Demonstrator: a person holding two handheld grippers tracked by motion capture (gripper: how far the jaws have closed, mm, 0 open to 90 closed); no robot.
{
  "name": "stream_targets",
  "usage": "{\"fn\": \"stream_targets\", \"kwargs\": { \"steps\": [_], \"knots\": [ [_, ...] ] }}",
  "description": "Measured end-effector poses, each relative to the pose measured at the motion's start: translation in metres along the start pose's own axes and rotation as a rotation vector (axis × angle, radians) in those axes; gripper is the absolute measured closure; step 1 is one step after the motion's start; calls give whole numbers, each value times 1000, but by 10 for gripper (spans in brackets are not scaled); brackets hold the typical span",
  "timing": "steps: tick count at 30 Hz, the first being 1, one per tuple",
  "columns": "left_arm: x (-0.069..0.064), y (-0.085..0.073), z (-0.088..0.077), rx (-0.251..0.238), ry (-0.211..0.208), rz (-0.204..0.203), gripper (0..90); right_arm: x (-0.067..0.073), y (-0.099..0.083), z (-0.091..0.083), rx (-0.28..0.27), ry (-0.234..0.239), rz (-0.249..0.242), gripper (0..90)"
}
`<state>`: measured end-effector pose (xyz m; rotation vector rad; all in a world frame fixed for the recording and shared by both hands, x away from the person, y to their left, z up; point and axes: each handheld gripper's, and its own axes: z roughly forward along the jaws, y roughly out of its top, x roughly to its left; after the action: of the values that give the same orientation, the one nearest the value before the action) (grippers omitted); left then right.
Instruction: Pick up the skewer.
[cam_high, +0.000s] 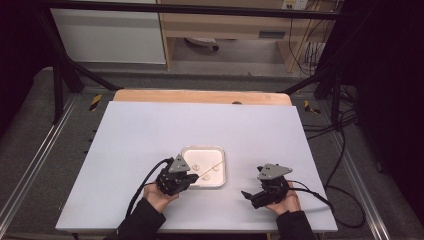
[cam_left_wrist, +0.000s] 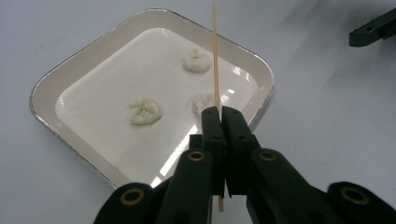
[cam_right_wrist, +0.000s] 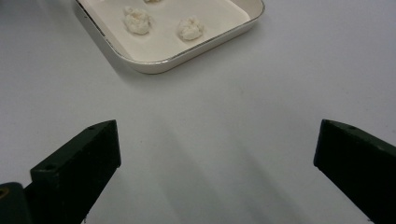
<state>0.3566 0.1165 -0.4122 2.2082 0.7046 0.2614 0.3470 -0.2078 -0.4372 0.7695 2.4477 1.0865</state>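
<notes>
Between the two black jaws of the left gripper (cam_left_wrist: 223, 114) a thin wooden skewer (cam_left_wrist: 215, 60) is clamped; the jaws are pressed together on it. Seen along that gripper, the skewer rises from the jaws and its pointed tip reaches past the far rim of the white tray (cam_left_wrist: 51, 86). A short end of the skewer sticks out below the jaws on the near side. Whether the skewer touches anything in the tray, I cannot tell.

Inside the tray lie three small white lumps of dough-like food (cam_left_wrist: 145, 111), apart from each other: one toward the tray's middle, one farther back, and one just beside the skewer, partly hidden behind the gripper's jaws. The tray is shallow, square with rounded corners, and has a thin metal-looking edge.

From the high view, the left gripper (cam_high: 192, 177) is at the tray's near left corner, and the skewer (cam_high: 209, 169) slants across the near part of the tray (cam_high: 221, 150). The person's left hand (cam_high: 159, 196) holds this gripper from below.

The right gripper (cam_right_wrist: 217, 154) is well apart from the tray, on its right and nearer to the person. Its jaws stand wide apart with nothing between them, above the bare white table (cam_right_wrist: 280, 70). In the high view the right gripper (cam_high: 249, 195) points left, toward the tray's side.
</notes>
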Motion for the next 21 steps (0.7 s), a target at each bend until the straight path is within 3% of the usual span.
{"fn": "stream_targets", "kwargs": {
  "steps": [7, 12, 21],
  "knots": [
    [-3, 6, 0, 11, -17, 22, 886, 6, 12, 2, 18, -26, -75, 15],
    [-7, 9, 2, 26, -24, 48, 886, 10, 17, 2, 21, -41, -103, 20],
    [-16, 19, 8, 49, -46, 94, 887, 16, 26, 2, 39, -76, -224, 65]
  ]
}}
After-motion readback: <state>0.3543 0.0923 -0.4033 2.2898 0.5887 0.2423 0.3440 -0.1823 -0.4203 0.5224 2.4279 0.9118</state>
